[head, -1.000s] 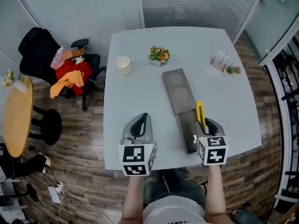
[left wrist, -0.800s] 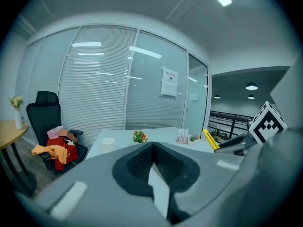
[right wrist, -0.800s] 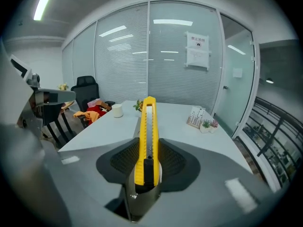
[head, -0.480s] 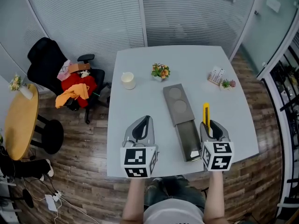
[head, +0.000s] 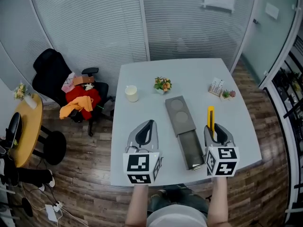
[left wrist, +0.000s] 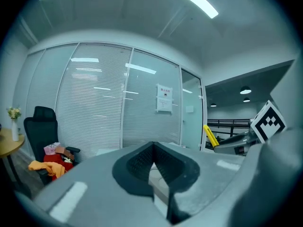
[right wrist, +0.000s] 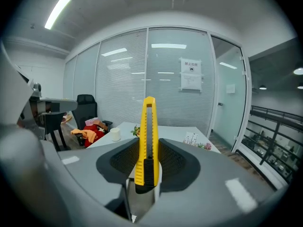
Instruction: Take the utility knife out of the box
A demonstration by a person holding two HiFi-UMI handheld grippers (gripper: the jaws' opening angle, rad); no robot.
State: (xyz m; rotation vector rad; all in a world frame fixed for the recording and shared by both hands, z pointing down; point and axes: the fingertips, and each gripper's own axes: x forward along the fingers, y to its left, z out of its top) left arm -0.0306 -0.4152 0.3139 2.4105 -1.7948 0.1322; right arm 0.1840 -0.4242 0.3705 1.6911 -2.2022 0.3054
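Nearest the camera, two forearms are seen, each carrying a gripper with a marker cube. The left gripper is held with its jaws brought together and nothing is gripped between them, as is confirmed in its own view. The right gripper is clenched on the yellow utility knife; in the right gripper view the knife is seen clamped by its lower end between the pads, with its length pointing away from the person. The knife is held out of the box, just to its right in the head view. The long grey box is laid on the pale table, with its inner tray slid out toward the person. Farther along the table a white cup and a small flower pot are set. Beyond the table, a black chair draped with red and orange clothes is placed before a glass wall with blinds.
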